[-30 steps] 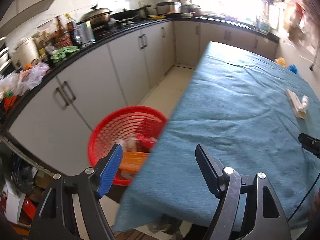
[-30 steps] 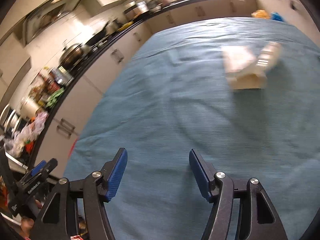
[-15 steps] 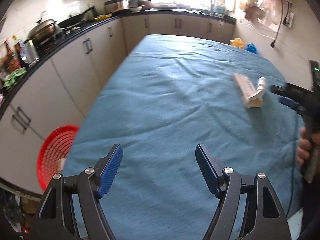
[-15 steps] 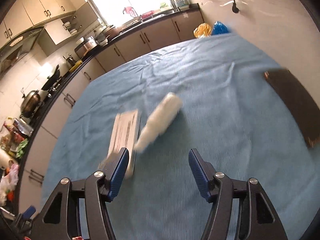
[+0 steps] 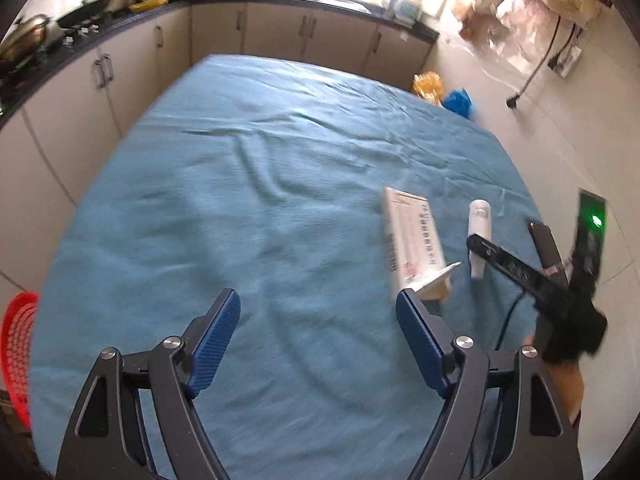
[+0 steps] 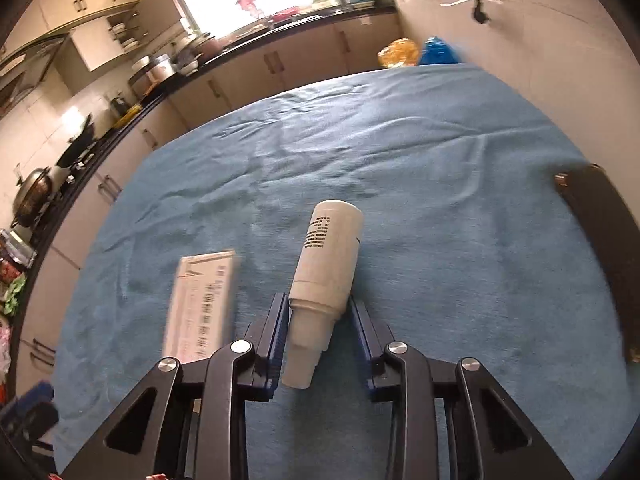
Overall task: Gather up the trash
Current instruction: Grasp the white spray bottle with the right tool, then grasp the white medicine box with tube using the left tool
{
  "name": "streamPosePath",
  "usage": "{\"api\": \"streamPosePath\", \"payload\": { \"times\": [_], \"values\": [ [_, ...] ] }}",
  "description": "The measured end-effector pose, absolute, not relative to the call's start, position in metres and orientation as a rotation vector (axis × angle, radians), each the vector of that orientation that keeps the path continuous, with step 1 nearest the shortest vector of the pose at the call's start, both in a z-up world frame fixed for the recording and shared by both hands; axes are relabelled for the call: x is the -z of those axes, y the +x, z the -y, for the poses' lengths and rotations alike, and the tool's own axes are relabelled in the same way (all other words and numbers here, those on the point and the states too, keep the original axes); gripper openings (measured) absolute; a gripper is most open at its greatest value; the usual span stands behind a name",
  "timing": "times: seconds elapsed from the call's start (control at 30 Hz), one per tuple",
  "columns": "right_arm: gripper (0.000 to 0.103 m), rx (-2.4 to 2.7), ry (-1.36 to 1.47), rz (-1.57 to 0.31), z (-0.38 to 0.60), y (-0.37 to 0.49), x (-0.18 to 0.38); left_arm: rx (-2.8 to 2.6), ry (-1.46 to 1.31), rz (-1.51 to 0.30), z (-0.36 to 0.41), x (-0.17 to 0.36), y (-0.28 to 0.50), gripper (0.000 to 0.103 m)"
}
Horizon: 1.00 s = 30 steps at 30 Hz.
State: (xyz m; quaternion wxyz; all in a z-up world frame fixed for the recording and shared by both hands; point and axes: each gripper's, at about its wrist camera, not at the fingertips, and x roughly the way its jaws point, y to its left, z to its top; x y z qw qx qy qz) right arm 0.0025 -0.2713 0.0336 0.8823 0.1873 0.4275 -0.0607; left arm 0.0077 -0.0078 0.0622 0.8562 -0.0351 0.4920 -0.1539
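Observation:
A white bottle (image 6: 326, 276) lies on the blue tablecloth (image 6: 420, 152), cap end between the jaws of my right gripper (image 6: 320, 320), which are closed in around its neck. A white carton (image 6: 200, 306) lies just left of it. In the left wrist view the carton (image 5: 412, 244) and the bottle (image 5: 479, 222) lie right of centre, with the right gripper (image 5: 516, 268) reaching over the bottle. My left gripper (image 5: 318, 324) is open and empty above the cloth, the carton's near end by its right fingertip. The red basket (image 5: 16, 356) shows at the left edge.
A dark flat object (image 6: 604, 240) lies at the table's right edge. Kitchen cabinets and counter (image 5: 280, 20) run along the left and far sides. Yellow and blue bags (image 5: 444, 92) sit beyond the table's far corner. A white wall is on the right.
My left gripper swung from the red basket over to the table. My right gripper moved up to the white bottle and closed around its neck.

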Motion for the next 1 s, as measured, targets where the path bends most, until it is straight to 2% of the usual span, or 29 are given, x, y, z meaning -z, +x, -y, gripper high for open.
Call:
{"api": "streamPosePath", "payload": {
  "times": [0.23,0.5,0.67,0.7,0.73,0.77,1.0],
  "values": [
    [0.033,0.138,0.541,-0.877,0.309,-0.017,-0.031,0.364,0.019,-1.119,0.082,-0.037,0.048,0.079],
    [0.033,0.119,0.585,-0.885,0.315,-0.018,-0.030,0.355,0.105,-1.146,0.129,-0.016,0.064,0.079],
    [0.033,0.109,0.613,-0.888,0.318,-0.018,-0.029,0.327,0.254,-1.052,0.145,-0.010,0.048,0.080],
    [0.033,0.109,0.612,-0.888,0.317,-0.017,-0.030,0.333,0.250,-1.049,0.144,-0.010,0.046,0.079],
    [0.033,0.109,0.610,-0.889,0.317,-0.018,-0.030,0.345,0.231,-1.049,0.141,-0.010,0.044,0.069],
    [0.033,0.110,0.607,-0.890,0.316,-0.018,-0.030,0.339,0.214,-1.035,0.136,-0.012,0.041,0.052],
    [0.033,0.118,0.561,-0.893,0.307,-0.015,-0.032,0.337,0.139,-1.035,0.103,-0.027,0.024,0.050]
  ]
}}
